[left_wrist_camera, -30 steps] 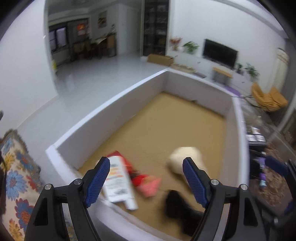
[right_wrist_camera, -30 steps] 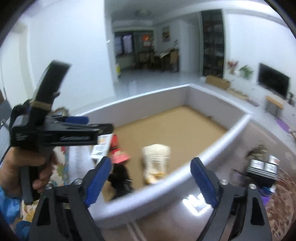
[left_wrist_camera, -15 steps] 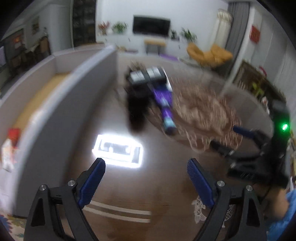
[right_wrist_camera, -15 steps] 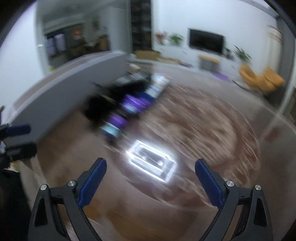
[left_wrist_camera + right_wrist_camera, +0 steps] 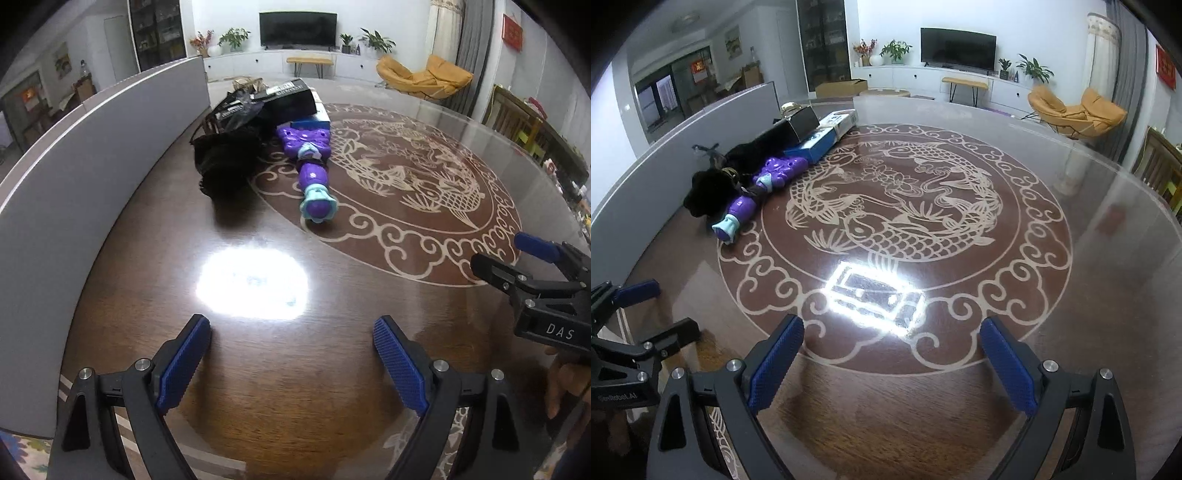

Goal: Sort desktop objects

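A purple and teal toy wand [image 5: 312, 168] lies on the round brown table [image 5: 258, 369], next to a black fuzzy item [image 5: 225, 162], a black box [image 5: 291, 98] and a blue and white box [image 5: 823, 134]. The wand [image 5: 753, 192] also shows far left in the right wrist view. My left gripper [image 5: 291, 354] is open and empty over the table's near part. My right gripper [image 5: 890, 358] is open and empty, also over the near part. The right gripper also shows at the right edge of the left wrist view [image 5: 532, 266].
A grey box wall [image 5: 74, 155] runs along the table's left side. A fish pattern [image 5: 894, 206] covers the table's middle, with a bright lamp reflection [image 5: 875, 295] on the glass. Orange chairs [image 5: 1075, 110] stand beyond the table.
Both grippers have swung away from the grey box with its sorted items to the table top. They now face the wand and boxes, still open and empty.
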Motion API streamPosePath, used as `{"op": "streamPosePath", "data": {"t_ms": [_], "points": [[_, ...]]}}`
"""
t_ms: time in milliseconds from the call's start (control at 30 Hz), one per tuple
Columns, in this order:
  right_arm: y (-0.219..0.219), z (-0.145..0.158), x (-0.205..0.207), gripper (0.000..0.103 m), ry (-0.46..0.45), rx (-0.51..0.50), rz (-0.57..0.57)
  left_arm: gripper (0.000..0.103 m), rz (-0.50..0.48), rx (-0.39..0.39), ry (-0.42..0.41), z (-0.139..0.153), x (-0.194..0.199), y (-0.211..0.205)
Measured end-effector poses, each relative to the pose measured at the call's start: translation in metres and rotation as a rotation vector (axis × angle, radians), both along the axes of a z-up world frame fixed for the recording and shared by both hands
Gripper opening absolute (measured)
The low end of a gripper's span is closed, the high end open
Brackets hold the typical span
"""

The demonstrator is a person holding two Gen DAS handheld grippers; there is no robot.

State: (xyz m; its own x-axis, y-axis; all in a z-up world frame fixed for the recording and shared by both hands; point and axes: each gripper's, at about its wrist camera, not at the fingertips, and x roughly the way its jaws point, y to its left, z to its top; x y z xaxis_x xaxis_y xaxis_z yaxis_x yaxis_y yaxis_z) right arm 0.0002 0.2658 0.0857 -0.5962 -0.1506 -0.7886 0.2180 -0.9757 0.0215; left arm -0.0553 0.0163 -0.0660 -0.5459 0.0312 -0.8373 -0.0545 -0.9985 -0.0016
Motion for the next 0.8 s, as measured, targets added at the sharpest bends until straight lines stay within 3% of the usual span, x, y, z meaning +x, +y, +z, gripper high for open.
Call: {"op": "streamPosePath", "data": {"t_ms": [233,300,800], "points": [[-0.0053,-0.0064,-0.0002,0.102,-0.022,0.045,0.005,0.091,0.019,-0.001,0.031,-0.0011,-0.0012,-0.0018],[-0.0073,-0.0070,-0.0003,0.103,-0.021,0.057,0.005,0.103,0.029,-0.003,0.017,-0.0038,-0.0018,-0.0029],[-0.0041,-0.0074,-0.0007,0.103,-0.029,0.044,0.005,0.103,0.035,-0.002,0.027,-0.0044,0.0001,-0.0030]]}}
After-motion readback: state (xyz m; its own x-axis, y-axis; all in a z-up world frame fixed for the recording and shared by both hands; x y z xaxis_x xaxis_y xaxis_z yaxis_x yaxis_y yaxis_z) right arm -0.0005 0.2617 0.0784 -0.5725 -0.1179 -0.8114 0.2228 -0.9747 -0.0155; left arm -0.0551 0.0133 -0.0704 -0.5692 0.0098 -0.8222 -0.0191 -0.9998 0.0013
